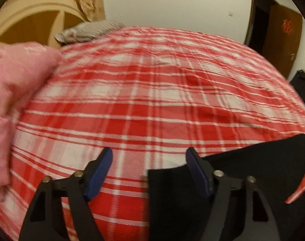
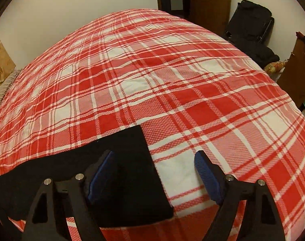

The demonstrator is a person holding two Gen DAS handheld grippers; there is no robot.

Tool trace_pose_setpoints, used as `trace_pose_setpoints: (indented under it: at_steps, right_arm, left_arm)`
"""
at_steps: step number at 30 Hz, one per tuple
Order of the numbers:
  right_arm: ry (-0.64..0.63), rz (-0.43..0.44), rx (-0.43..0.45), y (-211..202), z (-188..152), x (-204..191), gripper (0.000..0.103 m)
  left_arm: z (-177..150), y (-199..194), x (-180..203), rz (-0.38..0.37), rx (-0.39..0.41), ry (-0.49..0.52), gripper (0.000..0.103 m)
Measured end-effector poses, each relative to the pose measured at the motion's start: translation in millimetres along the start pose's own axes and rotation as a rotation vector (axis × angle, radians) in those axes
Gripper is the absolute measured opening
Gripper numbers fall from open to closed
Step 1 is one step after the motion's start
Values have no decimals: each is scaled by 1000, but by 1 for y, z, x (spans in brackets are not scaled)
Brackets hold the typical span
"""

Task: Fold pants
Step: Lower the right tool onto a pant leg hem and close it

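Note:
Black pants (image 1: 242, 170) lie flat on the red and white plaid bedspread (image 1: 152, 90) near the front edge. In the left wrist view they fill the lower right. My left gripper (image 1: 149, 156) is open above the pants' left edge, holding nothing. In the right wrist view the pants (image 2: 124, 172) lie at the lower left, their right end a straight edge. My right gripper (image 2: 154, 158) is open over that right end. Its left finger is over the black cloth and its right finger over the bedspread (image 2: 172, 80).
A pink quilt (image 1: 13, 100) is bunched at the left of the bed. A grey pillow (image 1: 88, 30) lies by the wooden headboard (image 1: 31, 16). A brown door (image 1: 283, 32) stands at the far right. A black bag (image 2: 251, 20) and brown furniture (image 2: 295, 74) stand beyond the bed's right side.

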State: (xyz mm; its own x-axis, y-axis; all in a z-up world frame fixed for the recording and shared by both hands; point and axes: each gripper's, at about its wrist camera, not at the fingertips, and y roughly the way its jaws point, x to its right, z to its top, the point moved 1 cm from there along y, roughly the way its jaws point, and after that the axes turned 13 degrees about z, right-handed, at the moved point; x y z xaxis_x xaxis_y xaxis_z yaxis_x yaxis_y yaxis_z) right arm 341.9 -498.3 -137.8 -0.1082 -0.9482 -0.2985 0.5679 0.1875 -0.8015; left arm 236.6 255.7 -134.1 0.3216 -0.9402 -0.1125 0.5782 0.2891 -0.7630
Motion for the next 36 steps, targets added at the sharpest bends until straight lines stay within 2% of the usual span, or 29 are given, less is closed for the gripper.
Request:
trace_pose_setpoints:
  at_steps: [5, 8, 11, 16, 18, 23, 25, 26, 27, 28, 30, 31, 32, 33, 34, 36]
  right_arm:
    - [-6, 17, -16, 9, 4, -3, 83]
    - [-21, 3, -22, 12, 9, -6, 83]
    - [-21, 5, -25, 13, 13, -6, 83]
    - [2, 11, -42, 18, 22, -5, 82]
    - [8, 16, -46, 21, 26, -4, 81]
    - [17, 37, -82, 35, 33, -5, 79]
    - [13, 49, -102, 41, 31, -6, 73]
    - [4, 53, -106, 42, 30, -8, 66]
    - [-14, 60, -115, 44, 29, -10, 58]
    - [-31, 65, -123, 45, 28, -12, 54]
    - [-40, 78, -131, 46, 27, -14, 35]
    - [-43, 78, -133, 47, 27, -15, 31]
    - [-50, 76, -134, 46, 27, -16, 20]
    - [-55, 84, -131, 45, 27, -16, 16]
    - [-61, 90, -122, 42, 26, -18, 12]
    - [-79, 103, -100, 36, 25, -23, 8]
  left_arm:
    - [-13, 16, 13, -24, -40, 34, 71]
    - [-20, 28, 16, -29, -73, 35, 63]
    - [-22, 32, 14, -58, -73, 24, 60]
    - [-22, 28, 16, -95, -63, 62, 44]
    - [-20, 26, 17, -131, -61, 55, 25]
    - [-18, 29, 21, -123, -65, 63, 23]
    - [-18, 29, 22, -121, -65, 60, 24]
    - [-18, 29, 22, -113, -64, 66, 28]
    - [-18, 29, 22, -88, -54, 72, 36]
    - [-19, 29, 23, -80, -51, 76, 40]
    - [-19, 32, 25, -74, -55, 89, 42]
    - [-19, 32, 27, -74, -51, 97, 42]
    - [-18, 32, 28, -74, -51, 107, 37]
    - [-17, 32, 30, -86, -47, 121, 23]
    - [-16, 30, 32, -111, -45, 131, 15]
    - [-14, 25, 34, -107, -22, 145, 13]
